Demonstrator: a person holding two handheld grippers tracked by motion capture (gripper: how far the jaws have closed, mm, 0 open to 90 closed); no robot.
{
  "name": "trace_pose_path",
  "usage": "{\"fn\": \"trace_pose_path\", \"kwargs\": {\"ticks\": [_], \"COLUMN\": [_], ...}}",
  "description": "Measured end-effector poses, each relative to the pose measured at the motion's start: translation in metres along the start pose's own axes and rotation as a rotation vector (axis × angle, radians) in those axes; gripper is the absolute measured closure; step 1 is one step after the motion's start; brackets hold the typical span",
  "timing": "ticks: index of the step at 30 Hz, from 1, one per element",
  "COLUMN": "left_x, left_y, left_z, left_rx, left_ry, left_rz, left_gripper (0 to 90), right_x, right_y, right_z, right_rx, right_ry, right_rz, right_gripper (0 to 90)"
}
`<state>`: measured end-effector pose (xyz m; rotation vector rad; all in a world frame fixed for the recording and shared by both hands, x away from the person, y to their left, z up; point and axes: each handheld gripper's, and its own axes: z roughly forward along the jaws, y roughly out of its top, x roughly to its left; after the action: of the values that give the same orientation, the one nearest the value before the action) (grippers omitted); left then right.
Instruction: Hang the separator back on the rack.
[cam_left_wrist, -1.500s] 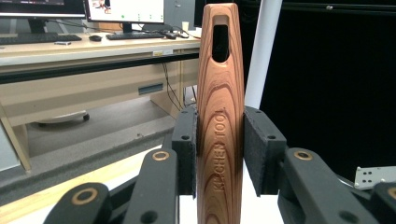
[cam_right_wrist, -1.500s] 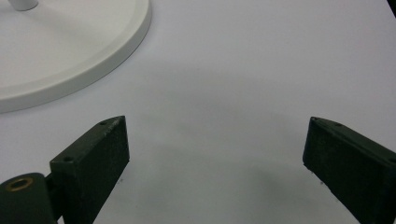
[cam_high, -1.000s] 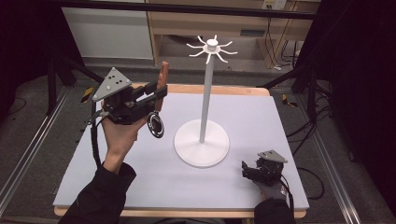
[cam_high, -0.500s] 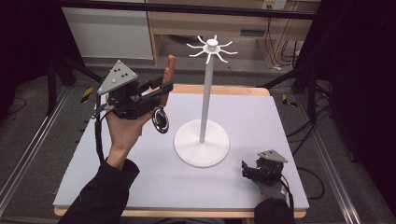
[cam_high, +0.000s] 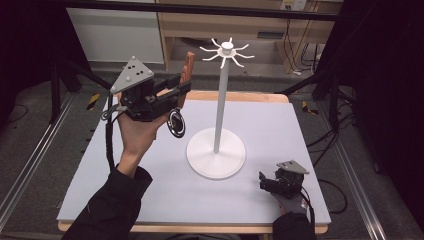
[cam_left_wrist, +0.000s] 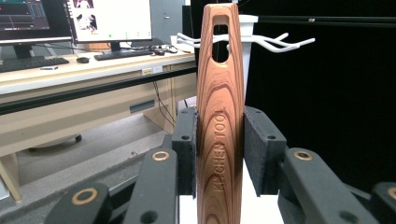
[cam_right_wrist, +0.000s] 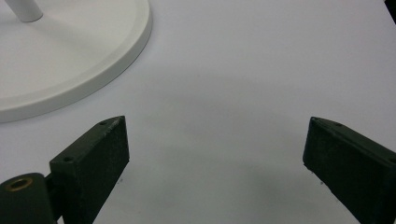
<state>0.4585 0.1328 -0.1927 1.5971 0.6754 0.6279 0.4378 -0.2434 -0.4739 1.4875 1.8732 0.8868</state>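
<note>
A wooden handle (cam_high: 187, 67) marked "KITCHEN TOOL" stands upright, and my left gripper (cam_high: 181, 90) is shut on it. In the left gripper view the handle (cam_left_wrist: 220, 116) is pressed between both pads, its hanging slot at the top. The tool's round black head (cam_high: 176, 123) hangs below the hand. A white stand (cam_high: 220, 100) with a ring of hooks (cam_high: 227, 50) rises from the table's middle, right of the tool. The hooks (cam_left_wrist: 280, 44) lie just behind the handle's top. My right gripper (cam_high: 264, 182) rests open on the table near the front right, nothing between its jaws (cam_right_wrist: 215, 154).
The stand's round white base (cam_high: 216, 152) sits mid-table, and its rim (cam_right_wrist: 79, 60) lies left of the right gripper. The pale table (cam_high: 300, 140) has a wooden back edge. A desk with monitors and a keyboard (cam_left_wrist: 126, 53) stands beyond.
My left hand has lifted the tool and carried it a little right, toward the stand's hooks. The right gripper has stayed put.
</note>
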Motion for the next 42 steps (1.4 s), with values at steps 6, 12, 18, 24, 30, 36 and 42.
{"fn": "trace_pose_path", "kwargs": {"ticks": [6,12,18,24,30,36,42], "left_x": [-0.004,-0.006,-0.006,-0.007,-0.007,-0.005,-0.004], "left_y": [0.001,0.0,0.002,0.003,0.002,0.002,0.002], "left_z": [0.008,0.015,0.019,0.021,0.023,0.023,0.025], "left_rx": [0.002,0.008,0.012,0.012,0.013,0.014,0.023], "left_ry": [-0.011,-0.017,-0.016,-0.021,-0.013,-0.007,-0.013], "left_rz": [0.004,0.009,0.016,0.015,0.016,0.016,0.014], "left_gripper": [66.9,66.9,66.9,66.9,66.9,66.9,66.9], "right_x": [0.0,0.0,0.0,0.0,-0.001,-0.001,0.0], "right_y": [0.0,0.0,0.0,0.0,0.0,0.0,0.0], "right_z": [0.0,-0.001,-0.001,-0.001,-0.001,-0.001,-0.001], "right_rx": [-0.003,0.0,-0.001,-0.001,-0.004,-0.003,-0.002], "right_ry": [0.004,0.008,0.008,0.009,0.01,0.011,0.012], "right_rz": [0.0,0.006,0.009,0.01,0.007,0.008,0.007], "right_gripper": [7.4,7.5,7.5,7.5,7.5,7.5,7.5]}}
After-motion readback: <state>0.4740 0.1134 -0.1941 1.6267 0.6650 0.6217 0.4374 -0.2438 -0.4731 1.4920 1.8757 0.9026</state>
